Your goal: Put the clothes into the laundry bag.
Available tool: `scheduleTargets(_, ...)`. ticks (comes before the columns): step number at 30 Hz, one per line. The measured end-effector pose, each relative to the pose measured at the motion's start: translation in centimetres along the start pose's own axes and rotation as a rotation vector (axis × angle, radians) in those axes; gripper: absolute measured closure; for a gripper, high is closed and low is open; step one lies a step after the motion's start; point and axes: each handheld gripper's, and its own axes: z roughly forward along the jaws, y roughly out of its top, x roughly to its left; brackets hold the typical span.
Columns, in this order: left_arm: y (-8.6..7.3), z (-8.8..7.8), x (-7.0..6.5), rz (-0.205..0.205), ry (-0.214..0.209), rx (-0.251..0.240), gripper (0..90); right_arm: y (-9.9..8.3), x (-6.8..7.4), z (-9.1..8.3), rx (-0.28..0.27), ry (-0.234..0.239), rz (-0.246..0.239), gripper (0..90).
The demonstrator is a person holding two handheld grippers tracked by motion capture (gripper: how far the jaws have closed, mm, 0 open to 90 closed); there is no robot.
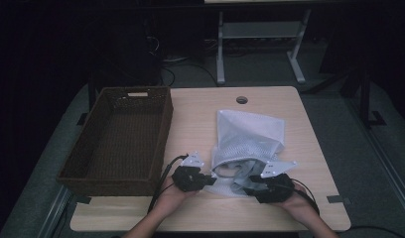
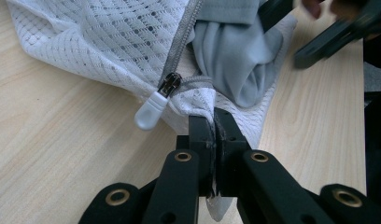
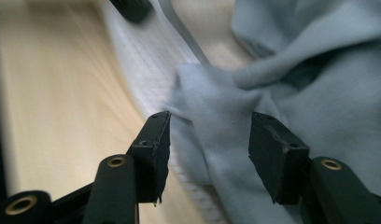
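A white mesh bag (image 1: 246,135) is laid on the table (image 1: 190,124), right of centre, with its unzipped mouth turned toward the person. A grey cloth (image 2: 235,65) is seen spilling from that mouth onto the wood. In the left gripper view the grey zip is seen running down to a white pull tab (image 2: 150,112), which rests on the table just beside the bag's corner.

The corner of the mesh is clamped between the jaws of the left tool (image 2: 215,126), which are pressed together on the fabric. The right tool (image 3: 209,140) is held over the cloth with its jaws standing apart; a fold of the cloth lies between them, but it is not pinched by the pads. In the high view both tools are seen at the near edge of the bag, the left tool (image 1: 210,179) at its left corner, the right tool (image 1: 251,184) at the mouth.

A dark wicker basket (image 1: 118,141) is placed left of the bag, apart from it.
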Motion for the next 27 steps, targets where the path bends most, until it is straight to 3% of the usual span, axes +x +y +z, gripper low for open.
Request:
scheduleTargets(2, 0.0, 0.0, 0.0, 0.001, -0.002, 0.001, 87.1, -0.3, 0.0, 1.3, 0.067, -0.047, -0.021, 51.4)
scheduleTargets(5, 0.0, 0.1, -0.1, 0.003, -0.003, 0.002, 87.1, -0.5, -0.2, 1.3, 0.058, -0.076, -0.003, 65.8)
scheduleTargets(8, 0.0, 0.2, -0.2, 0.010, 0.000, 0.002, 87.1, -0.5, -0.4, 0.9, 0.045, -0.062, 0.006, 83.6)
scheduleTargets(11, 0.0, 0.1, -0.2, 0.017, 0.005, 0.008, 87.1, -0.1, -0.1, 0.4, 0.015, -0.059, -0.006, 86.2)
scheduleTargets(16, 0.0, 0.2, -0.2, 0.013, 0.001, 0.010, 87.1, 1.8, -0.2, -1.1, -0.122, -0.066, -0.002, 86.5)
scheduleTargets(20, 0.0, 0.3, -0.3, 0.022, 0.002, 0.016, 87.1, 3.2, -0.9, -0.9, -0.159, -0.081, 0.008, 86.5)
scheduleTargets(27, 0.0, 0.4, -0.4, 0.022, -0.002, 0.019, 87.1, 5.0, -2.8, 0.3, -0.167, -0.114, 0.023, 86.7)
